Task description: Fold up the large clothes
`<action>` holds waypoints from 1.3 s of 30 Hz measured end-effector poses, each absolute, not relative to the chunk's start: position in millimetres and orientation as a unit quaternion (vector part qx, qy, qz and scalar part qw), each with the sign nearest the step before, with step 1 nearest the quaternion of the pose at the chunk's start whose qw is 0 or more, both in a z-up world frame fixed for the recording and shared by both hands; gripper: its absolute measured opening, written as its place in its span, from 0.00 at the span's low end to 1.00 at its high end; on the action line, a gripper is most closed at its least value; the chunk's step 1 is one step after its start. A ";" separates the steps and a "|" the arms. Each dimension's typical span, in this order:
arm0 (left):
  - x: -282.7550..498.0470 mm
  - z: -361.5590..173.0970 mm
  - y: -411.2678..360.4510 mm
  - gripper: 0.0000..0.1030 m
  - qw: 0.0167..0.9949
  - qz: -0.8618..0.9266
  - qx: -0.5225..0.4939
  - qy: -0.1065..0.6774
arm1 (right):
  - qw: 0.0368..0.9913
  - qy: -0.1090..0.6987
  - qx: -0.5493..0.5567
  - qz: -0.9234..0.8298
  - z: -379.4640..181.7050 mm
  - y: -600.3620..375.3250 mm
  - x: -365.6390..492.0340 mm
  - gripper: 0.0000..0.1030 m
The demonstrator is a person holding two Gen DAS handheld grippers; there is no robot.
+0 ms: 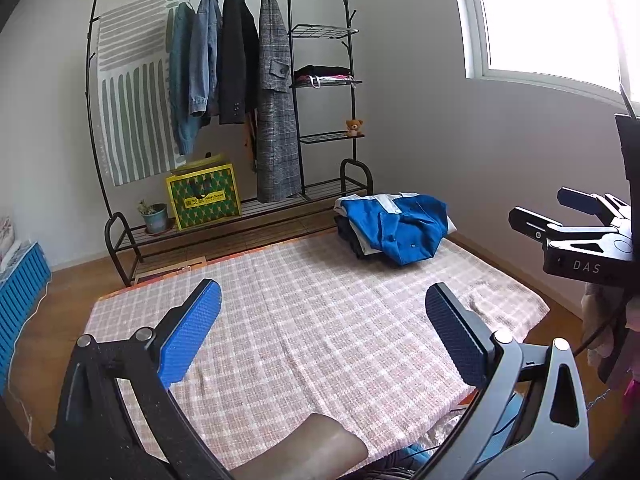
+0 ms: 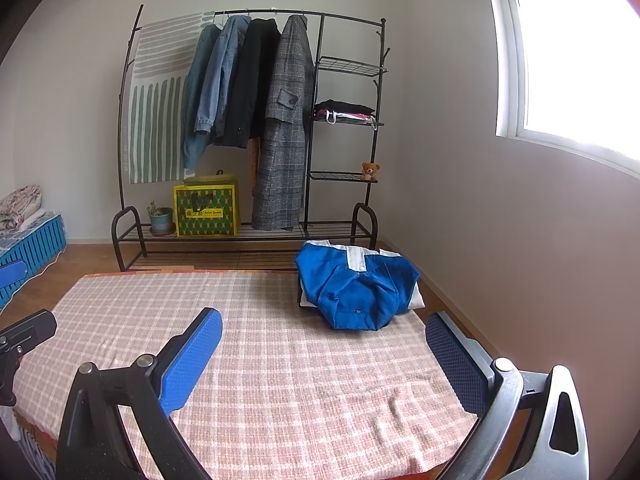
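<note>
Hovering wide apart and empty over the checked cloth (image 2: 280,380) on the table, the left claw (image 1: 324,328) and right claw (image 2: 324,348) seem between garments. The blue jacket (image 2: 356,288) lies folded on a pile at the far right corner; underneath, perhaps more clothes. Next means fetching another from the clothes rack (image 2: 256,120) behind.

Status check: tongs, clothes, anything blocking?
Left tongs open, empty. Right tongs open, empty. Blue-and-white jacket on folded stack at far right corner of pink checked cloth. Nothing blocking.
</note>
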State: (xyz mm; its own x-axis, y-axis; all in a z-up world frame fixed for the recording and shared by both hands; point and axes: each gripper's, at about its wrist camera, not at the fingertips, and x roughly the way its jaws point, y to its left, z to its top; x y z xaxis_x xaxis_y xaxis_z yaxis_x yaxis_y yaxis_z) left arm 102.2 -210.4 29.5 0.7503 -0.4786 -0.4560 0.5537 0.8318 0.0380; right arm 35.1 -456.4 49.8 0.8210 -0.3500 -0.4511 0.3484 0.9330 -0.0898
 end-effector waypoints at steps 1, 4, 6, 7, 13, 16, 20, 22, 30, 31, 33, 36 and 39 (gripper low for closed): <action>102.7 29.9 -210.8 1.00 0.932 -0.278 0.086 0.218 | 0.954 0.237 -0.002 -0.183 49.7 -456.4 34.9 1.00; 102.8 29.3 -211.5 1.00 0.932 -0.278 0.088 0.217 | 0.954 0.237 -0.001 -0.183 49.6 -455.9 34.1 1.00; 103.2 29.8 -213.0 1.00 0.932 -0.276 0.090 0.215 | 0.954 0.237 0.000 -0.182 49.6 -455.5 34.9 1.00; 103.4 30.3 -214.9 1.00 0.932 -0.276 0.091 0.214 | 0.954 0.237 0.000 -0.182 49.0 -455.0 34.4 1.00; 103.8 29.6 -215.2 1.00 0.933 -0.276 0.090 0.214 | 0.953 0.241 0.001 -0.181 47.3 -453.2 34.2 1.00; 103.4 29.2 -214.7 1.00 0.933 -0.276 0.092 0.214 | 0.953 0.242 0.003 -0.181 47.6 -452.3 34.1 1.00; 103.8 30.8 -214.7 1.00 0.933 -0.275 0.092 0.212 | 0.954 0.241 0.001 -0.180 47.9 -452.3 35.2 1.00; 103.4 30.4 -214.7 1.00 0.933 -0.275 0.092 0.213 | 0.954 0.241 0.000 -0.180 48.2 -450.8 35.7 1.00; 102.2 29.1 -214.6 1.00 0.933 -0.275 0.091 0.213 | 0.953 0.248 -0.001 -0.176 44.7 -447.6 40.0 1.00; 103.2 29.1 -214.7 1.00 0.933 -0.275 0.091 0.212 | 0.952 0.248 -0.002 -0.176 44.1 -447.4 39.8 1.00; 103.3 28.7 -214.4 1.00 0.934 -0.274 0.089 0.211 | 0.952 0.249 -0.001 -0.176 43.5 -447.7 40.3 1.00; 103.2 27.1 -208.8 1.00 0.940 -0.264 0.090 0.198 | 0.952 0.250 0.001 -0.177 43.3 -447.5 40.3 1.00; 106.1 25.1 -202.7 1.00 0.942 -0.259 0.084 0.195 | 0.951 0.251 0.004 -0.178 42.3 -447.5 40.1 1.00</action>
